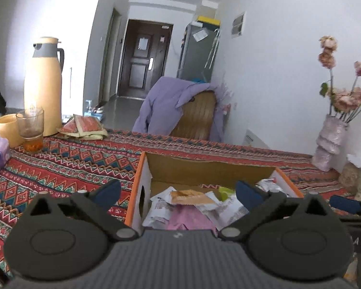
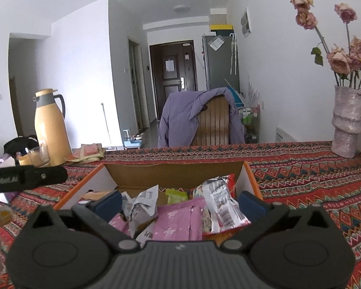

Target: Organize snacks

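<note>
Two grippers here, both spread wide with nothing between the pads. The left gripper (image 1: 178,191) sits over the near left part of the cardboard box (image 1: 204,166), one blue pad out over the patterned tablecloth (image 1: 72,159) and the other over the box. The right gripper (image 2: 180,201) hangs over the near side of the same box, both pads just above the pile.

Snacks are all loose inside the box: a pink packet (image 2: 180,219) at the near side, a crumpled white wrapper (image 2: 142,204) left of it, a white and red bag (image 2: 221,202) to the right, a small green packet (image 2: 177,196) behind, and an orange-brown packet (image 1: 192,196) lying on top in the left view.

Over at the far left corner of the table there's a tan thermos jug (image 1: 44,84), a glass (image 1: 31,127) with something orange in the bottom, and a few red sachets (image 1: 84,126). A vase of dried roses (image 2: 347,125) stands near the far right edge.
</note>
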`<control>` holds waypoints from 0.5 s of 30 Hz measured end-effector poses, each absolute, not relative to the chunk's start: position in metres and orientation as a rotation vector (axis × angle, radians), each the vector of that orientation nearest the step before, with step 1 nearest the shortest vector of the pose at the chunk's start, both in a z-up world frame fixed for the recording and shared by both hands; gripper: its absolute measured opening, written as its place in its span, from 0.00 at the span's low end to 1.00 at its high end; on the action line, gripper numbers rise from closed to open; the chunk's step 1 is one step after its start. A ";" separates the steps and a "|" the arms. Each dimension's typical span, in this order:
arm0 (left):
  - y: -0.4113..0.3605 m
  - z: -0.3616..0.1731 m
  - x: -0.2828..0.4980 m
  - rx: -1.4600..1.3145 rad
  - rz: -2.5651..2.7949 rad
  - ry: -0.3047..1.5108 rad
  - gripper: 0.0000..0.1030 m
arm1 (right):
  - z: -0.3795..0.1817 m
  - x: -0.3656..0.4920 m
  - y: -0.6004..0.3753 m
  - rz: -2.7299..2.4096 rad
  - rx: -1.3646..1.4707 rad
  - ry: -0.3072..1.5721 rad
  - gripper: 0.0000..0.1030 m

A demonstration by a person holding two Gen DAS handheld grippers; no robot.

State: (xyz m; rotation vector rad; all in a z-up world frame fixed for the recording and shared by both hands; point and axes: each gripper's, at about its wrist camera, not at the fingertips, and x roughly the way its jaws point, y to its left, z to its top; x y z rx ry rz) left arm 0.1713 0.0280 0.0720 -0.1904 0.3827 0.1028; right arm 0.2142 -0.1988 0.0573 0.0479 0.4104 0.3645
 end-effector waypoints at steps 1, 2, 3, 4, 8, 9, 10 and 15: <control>0.027 0.073 0.164 -0.193 0.094 0.373 1.00 | 0.059 0.208 -0.201 0.364 0.052 0.406 1.00; 0.026 0.074 0.156 -0.195 0.087 0.364 1.00 | 0.060 0.201 -0.204 0.365 0.056 0.401 1.00; 0.025 0.075 0.149 -0.195 0.082 0.357 1.00 | 0.061 0.195 -0.206 0.367 0.058 0.396 1.00; 0.024 0.075 0.143 -0.194 0.077 0.350 1.00 | 0.063 0.187 -0.208 0.368 0.058 0.391 1.00; 0.021 0.075 0.118 -0.183 0.059 0.322 1.00 | 0.065 0.159 -0.215 0.364 0.036 0.368 1.00; 0.020 0.075 0.111 -0.183 0.054 0.316 1.00 | 0.065 0.152 -0.217 0.363 0.034 0.368 1.00; 0.020 0.074 0.106 -0.184 0.049 0.315 1.00 | 0.065 0.146 -0.219 0.362 0.034 0.369 1.00; 0.015 0.066 0.077 -0.172 0.032 0.318 1.00 | 0.061 0.115 -0.228 0.347 0.032 0.377 1.00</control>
